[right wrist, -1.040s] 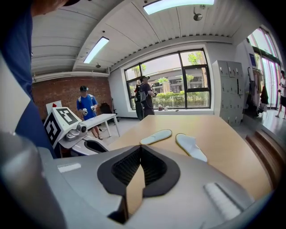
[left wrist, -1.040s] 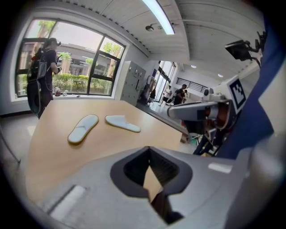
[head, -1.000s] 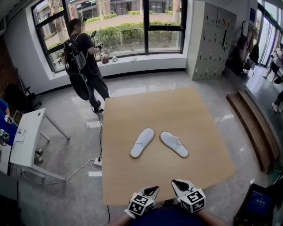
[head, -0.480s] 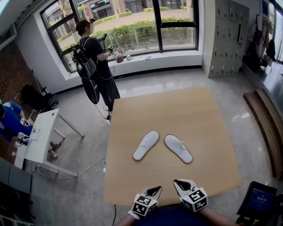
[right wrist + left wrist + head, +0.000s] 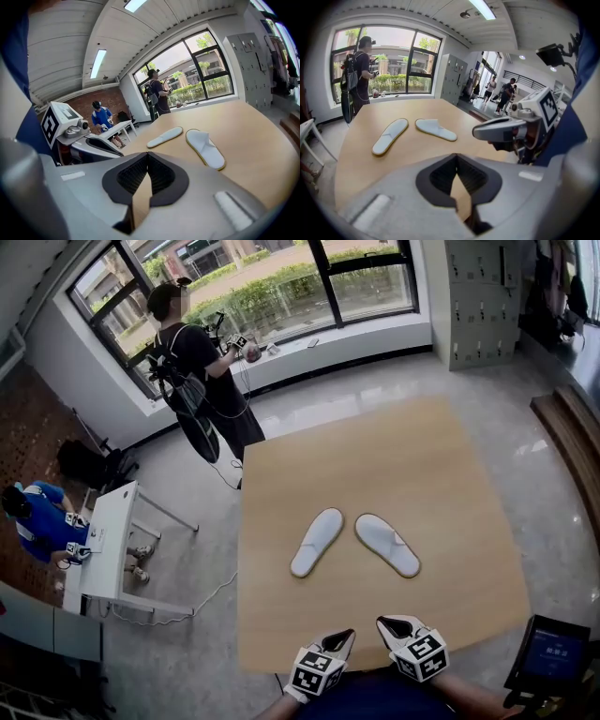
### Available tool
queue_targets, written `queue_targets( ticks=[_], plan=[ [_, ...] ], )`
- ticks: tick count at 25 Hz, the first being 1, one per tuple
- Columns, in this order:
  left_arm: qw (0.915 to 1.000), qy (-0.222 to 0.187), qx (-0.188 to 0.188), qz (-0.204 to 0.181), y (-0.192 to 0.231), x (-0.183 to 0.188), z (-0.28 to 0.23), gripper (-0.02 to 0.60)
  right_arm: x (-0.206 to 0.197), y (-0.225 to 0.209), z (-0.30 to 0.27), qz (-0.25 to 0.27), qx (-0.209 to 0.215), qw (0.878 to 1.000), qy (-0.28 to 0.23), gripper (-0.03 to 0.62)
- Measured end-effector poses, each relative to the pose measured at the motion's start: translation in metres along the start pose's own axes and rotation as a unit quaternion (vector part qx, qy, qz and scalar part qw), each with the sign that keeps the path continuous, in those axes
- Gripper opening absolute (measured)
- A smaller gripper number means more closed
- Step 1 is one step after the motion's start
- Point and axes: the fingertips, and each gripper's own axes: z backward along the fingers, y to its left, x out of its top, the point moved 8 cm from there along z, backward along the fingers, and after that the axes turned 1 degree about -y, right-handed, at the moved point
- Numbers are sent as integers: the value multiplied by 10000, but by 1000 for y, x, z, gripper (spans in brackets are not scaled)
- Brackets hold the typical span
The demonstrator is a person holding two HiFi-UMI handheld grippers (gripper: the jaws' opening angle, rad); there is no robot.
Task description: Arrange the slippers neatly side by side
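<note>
Hovering over the near edge of the table (image 5: pixel 450 474), the left gripper (image 5: pixel 345 637) and right gripper (image 5: pixel 387 623) both have their jaws pressed together with nothing between them. Neither touches a slipper.

Both slippers lie about the middle of the table, a little closer to the near edge than the far one. The left slipper (image 5: pixel 317 542) and right slipper (image 5: pixel 386 545) form a V. Their far ends are near each other and their near ends splay apart. The right one shows its strap. The left one looks flat and may be sole-up; I cannot tell for sure.

Step in hand, as judged: the approach before the first grasp.

Notes for doing it well:
- Open each gripper wide before it reaches a slipper, since closed jaws would only push it.
- Take each slipper with the gripper on its own side, at the near end where there is room.
- Grip the thin edge low, as the soft foam will probably bend.
- Swing the near ends inward until the long sides run parallel to the left and right table edges.
- Check the left slipper's face and flip it if needed.
- Line up both far ends.
</note>
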Motion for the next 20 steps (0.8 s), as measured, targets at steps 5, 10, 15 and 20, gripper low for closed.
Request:
queue_targets(
  ticks=[5,10,15,20],
  plan=[
    [9996,32,-181,211,12,8,-8,3,4,-2,-15,66,-43,9999,91,11],
    [9985,76,-515,145,24,5,-20,3,9,-2,-20,126,-292,9993,186,11],
    [9969,-48,-773,106,29,19,-23,3,18,-4,-24,80,-545,9982,234,11],
    [9966,-9,-802,179,45,17,-25,3,24,-5,-36,94,-622,9977,268,11]
  ],
)
